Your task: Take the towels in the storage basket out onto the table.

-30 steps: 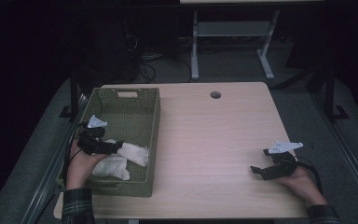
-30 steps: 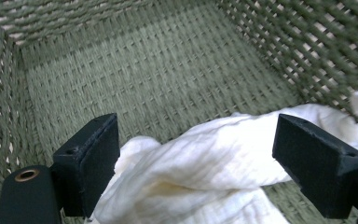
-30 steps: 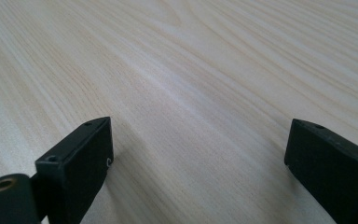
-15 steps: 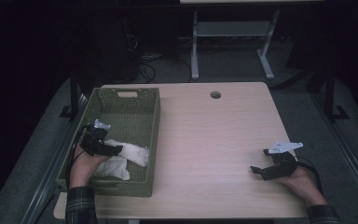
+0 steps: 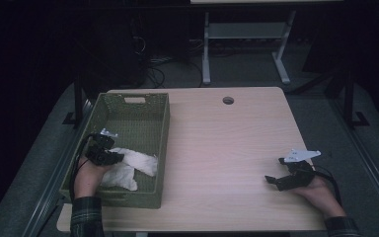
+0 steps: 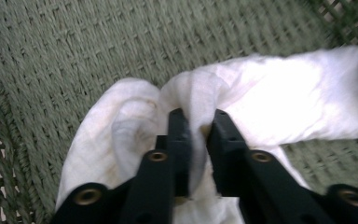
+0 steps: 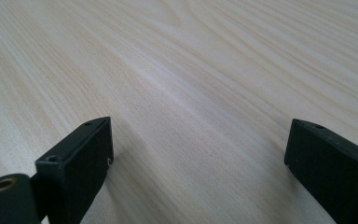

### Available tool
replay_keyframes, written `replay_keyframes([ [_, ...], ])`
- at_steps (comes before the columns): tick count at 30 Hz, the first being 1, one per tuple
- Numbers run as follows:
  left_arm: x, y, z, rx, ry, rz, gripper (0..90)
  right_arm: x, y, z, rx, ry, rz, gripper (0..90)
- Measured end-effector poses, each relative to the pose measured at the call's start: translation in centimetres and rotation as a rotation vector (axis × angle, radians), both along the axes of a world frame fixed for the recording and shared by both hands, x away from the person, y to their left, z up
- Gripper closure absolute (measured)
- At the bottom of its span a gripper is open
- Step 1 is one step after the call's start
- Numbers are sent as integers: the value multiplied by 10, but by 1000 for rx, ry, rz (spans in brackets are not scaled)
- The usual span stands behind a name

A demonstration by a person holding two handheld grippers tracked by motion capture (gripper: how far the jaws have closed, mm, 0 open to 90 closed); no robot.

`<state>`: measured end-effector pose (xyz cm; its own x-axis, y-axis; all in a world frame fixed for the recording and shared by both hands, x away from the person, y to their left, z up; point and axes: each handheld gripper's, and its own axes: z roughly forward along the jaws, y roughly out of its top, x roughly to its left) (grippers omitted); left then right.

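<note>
A white cloth [image 5: 131, 168] lies crumpled on the woven floor of a green basket [image 5: 143, 106], toward its near end, on the left part of the tabletop [image 5: 227, 148]. The left tongs [image 5: 109, 157] reach into the basket from its near left side; their jaws have just been closing and now pinch a raised fold of the cloth [image 6: 261, 93] between them, as the left gripper view shows, with the fabric bunched up on either side of the left tongs [image 6: 198, 122]. The left hand [image 5: 90, 173] holds them low over the basket floor. Well apart, at the near right of the tabletop, the right tongs [image 5: 276, 174] rest in the right hand [image 5: 321, 190], their jaws spread wide over bare wood [image 7: 191, 93] with nothing between them.
</note>
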<state>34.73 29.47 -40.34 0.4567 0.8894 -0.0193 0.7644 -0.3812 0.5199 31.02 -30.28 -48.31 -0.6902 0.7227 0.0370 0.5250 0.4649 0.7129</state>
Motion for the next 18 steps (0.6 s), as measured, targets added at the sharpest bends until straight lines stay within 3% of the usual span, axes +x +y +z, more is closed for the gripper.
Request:
replay_keyframes([
  [2,-1,1,2,-20,-14,0,831,0,0,0,-2,-2,3,75],
  [3,-3,3,7,-55,-45,0,835,0,0,0,-2,-2,2,75],
  [4,-3,3,7,-55,-45,0,841,0,0,0,-2,-2,3,75],
  [5,-4,6,12,-104,-77,-11,842,0,0,0,-2,-2,3,75],
  [6,-4,6,12,-104,-77,-11,843,0,0,0,-2,-2,3,75],
  [8,-8,9,19,-177,-123,-13,846,0,0,0,-2,-2,3,75],
  [10,-9,11,22,-198,-138,-14,847,0,0,0,-2,-3,3,75],
  [11,-12,13,27,-243,-166,-21,847,0,0,0,-2,-3,2,75],
  [12,-12,13,27,-243,-166,-21,849,0,0,0,-1,-3,1,75],
  [13,-15,16,34,-289,-197,-18,849,0,0,0,-1,-2,1,75],
  [14,-15,16,34,-289,-197,-18,849,0,0,0,-1,-2,1,75],
  [15,-19,17,41,-333,-225,-21,851,0,0,0,-1,-2,1,75],
  [16,-19,17,41,-333,-225,-21,851,0,0,0,-1,-2,1,75],
  [18,-22,18,51,-372,-262,-44,852,0,0,0,-2,-2,1,76],
])
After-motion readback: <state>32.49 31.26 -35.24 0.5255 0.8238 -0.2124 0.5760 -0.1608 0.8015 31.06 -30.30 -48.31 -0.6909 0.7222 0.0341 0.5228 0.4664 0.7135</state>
